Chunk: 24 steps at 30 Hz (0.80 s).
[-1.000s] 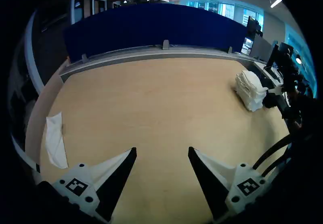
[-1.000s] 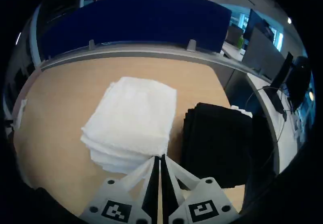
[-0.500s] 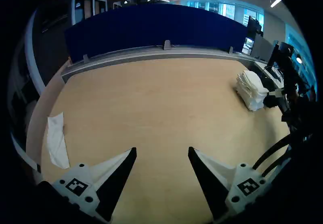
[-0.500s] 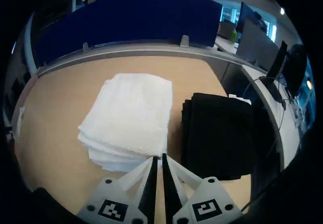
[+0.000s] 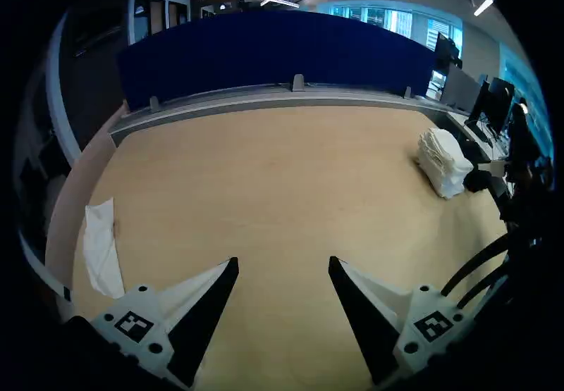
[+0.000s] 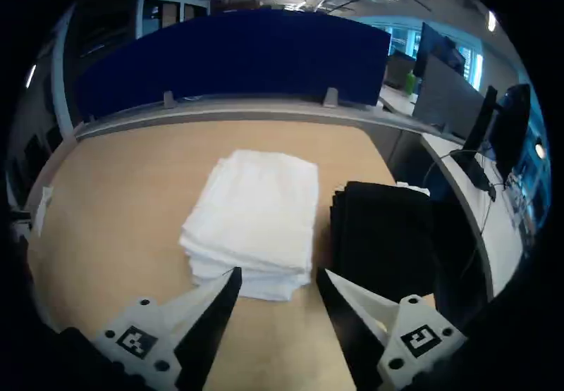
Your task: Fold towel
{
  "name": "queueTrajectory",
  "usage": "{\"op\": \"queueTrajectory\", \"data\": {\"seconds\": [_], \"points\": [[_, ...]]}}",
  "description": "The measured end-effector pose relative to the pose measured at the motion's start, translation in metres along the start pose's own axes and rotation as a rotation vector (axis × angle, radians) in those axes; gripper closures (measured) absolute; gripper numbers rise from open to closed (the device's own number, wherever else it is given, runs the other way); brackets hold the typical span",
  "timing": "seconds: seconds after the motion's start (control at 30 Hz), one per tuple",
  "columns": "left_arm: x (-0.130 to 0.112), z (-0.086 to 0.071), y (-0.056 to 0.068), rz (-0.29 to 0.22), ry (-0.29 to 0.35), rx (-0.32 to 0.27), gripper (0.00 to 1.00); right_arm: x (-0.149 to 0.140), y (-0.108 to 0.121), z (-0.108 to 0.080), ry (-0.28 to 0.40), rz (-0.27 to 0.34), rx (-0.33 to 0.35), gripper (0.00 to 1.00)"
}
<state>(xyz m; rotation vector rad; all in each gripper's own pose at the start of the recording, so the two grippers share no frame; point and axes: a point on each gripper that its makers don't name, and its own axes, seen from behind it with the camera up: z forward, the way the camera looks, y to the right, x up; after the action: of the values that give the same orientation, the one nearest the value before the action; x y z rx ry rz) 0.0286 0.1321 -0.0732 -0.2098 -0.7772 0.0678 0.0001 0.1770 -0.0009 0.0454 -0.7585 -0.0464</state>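
R gripper (image 6: 277,271) spread — prob. over towels (image 6: 257,211)

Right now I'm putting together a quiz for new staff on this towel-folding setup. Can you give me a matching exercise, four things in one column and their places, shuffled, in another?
Things:
1. white towel stack
2. black towel stack
3. loose white towel
4. blue partition

Places:
A. lies alone by the left edge of the table, left gripper view
B. stands along the table's far edge
C. just ahead of the open right gripper
D. right of the white towel stack, right gripper view

Pairs: 1-C, 2-D, 3-A, 4-B.
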Motion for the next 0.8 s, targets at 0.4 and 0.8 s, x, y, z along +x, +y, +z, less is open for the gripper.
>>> {"op": "queueTrajectory", "data": {"seconds": [0.4, 0.8], "points": [[0.022, 0.024, -0.019, -0.049, 0.086, -0.02, 0.05, 0.052, -0.116, -0.034, 0.187, -0.051, 0.117, 0.0], [0.076, 0.037, -0.055, -0.115, 0.362, 0.007, 0.06, 0.097, -0.207, -0.044, 0.466, -0.022, 0.093, 0.0]]}}
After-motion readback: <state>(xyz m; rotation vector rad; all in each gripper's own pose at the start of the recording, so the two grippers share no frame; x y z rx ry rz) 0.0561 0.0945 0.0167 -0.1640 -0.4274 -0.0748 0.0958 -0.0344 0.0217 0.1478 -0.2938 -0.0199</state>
